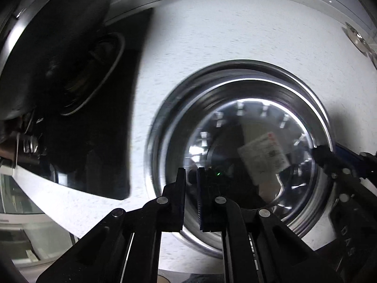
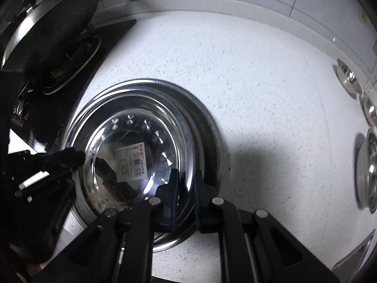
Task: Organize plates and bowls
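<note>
Both grippers, left gripper [image 1: 190,176] and right gripper [image 2: 186,179], pinch opposite rims of the steel bowl [image 2: 132,155] — light, stiff, slippery, so the thin lip is the best hold.

Bowl [image 2: 132,127] was polished steel, mirror-glossy, with a paper label [image 2: 130,164] stuck inside. Counter [image 2: 235,82] looked like white speckled stone, matt and grainy. Wok [image 2: 51,30] was dull black metal. Grippers were matt black plastic.

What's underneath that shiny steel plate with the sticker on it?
The steel plate, with its paper sticker, sits on at least one more steel plate, whose rim shows around it. That rests on the white counter. How many lie stacked below is hidden.
</note>
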`<state>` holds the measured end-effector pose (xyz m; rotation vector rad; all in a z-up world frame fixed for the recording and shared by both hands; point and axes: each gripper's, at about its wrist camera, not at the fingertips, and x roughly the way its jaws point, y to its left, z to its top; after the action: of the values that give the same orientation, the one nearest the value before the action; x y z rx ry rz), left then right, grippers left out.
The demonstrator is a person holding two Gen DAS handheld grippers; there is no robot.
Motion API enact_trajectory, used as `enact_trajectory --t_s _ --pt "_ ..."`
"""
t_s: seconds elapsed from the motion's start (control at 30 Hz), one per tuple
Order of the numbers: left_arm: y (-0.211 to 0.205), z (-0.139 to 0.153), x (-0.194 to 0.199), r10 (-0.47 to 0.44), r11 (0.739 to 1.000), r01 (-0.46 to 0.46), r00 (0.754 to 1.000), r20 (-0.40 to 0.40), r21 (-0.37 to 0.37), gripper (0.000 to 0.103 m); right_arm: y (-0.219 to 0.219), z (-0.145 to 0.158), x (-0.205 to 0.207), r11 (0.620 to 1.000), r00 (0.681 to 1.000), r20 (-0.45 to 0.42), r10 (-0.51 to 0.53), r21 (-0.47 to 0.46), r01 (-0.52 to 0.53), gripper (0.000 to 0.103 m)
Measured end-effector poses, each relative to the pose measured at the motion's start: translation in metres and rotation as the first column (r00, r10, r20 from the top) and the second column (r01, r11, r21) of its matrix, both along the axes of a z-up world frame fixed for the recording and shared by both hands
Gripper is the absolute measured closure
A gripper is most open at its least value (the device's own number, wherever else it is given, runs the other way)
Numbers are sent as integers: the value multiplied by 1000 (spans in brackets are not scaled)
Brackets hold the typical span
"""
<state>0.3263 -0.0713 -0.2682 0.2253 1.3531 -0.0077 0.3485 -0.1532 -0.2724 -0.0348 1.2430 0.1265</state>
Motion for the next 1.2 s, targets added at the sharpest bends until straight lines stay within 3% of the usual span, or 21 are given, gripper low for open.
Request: enact_trajectory --t_s 0.33,0.5,0.57,0.63,0.73,0.83,0.97,1.1,1.2 --pt "4 12 2 12 998 -11 1000 7 -56 96 -21 11 1 998 999 -7 -53 40 53 90" --pt "-17 48 4 -29 993 37 997 67 -116 95 -57 47 -8 987 994 52 -98 133 91 87" --pt "-35 62 7 -67 988 79 993 93 -130 90 -81 59 -14 982 988 72 -136 143 124 84" --pt "-58 74 11 -108 982 125 987 119 -139 78 -105 67 -22 976 981 79 -176 141 164 84" --pt "-104 87 14 -191 967 213 968 161 -137 71 -157 80 -39 960 961 86 -262 128 251 84" --pt "-149 90 23 -270 945 294 948 166 -144 68 -211 87 -55 929 927 89 -365 107 355 84" --pt "-221 91 22 -368 909 392 914 169 -143 59 -293 93 -84 862 855 110 -508 75 502 84" --pt "-284 97 22 -443 876 465 881 168 -129 40 -359 95 -108 791 782 121 -611 55 609 84" --pt "-331 94 26 -492 854 511 854 169 -97 37 -406 89 -119 744 735 120 -667 47 667 84"
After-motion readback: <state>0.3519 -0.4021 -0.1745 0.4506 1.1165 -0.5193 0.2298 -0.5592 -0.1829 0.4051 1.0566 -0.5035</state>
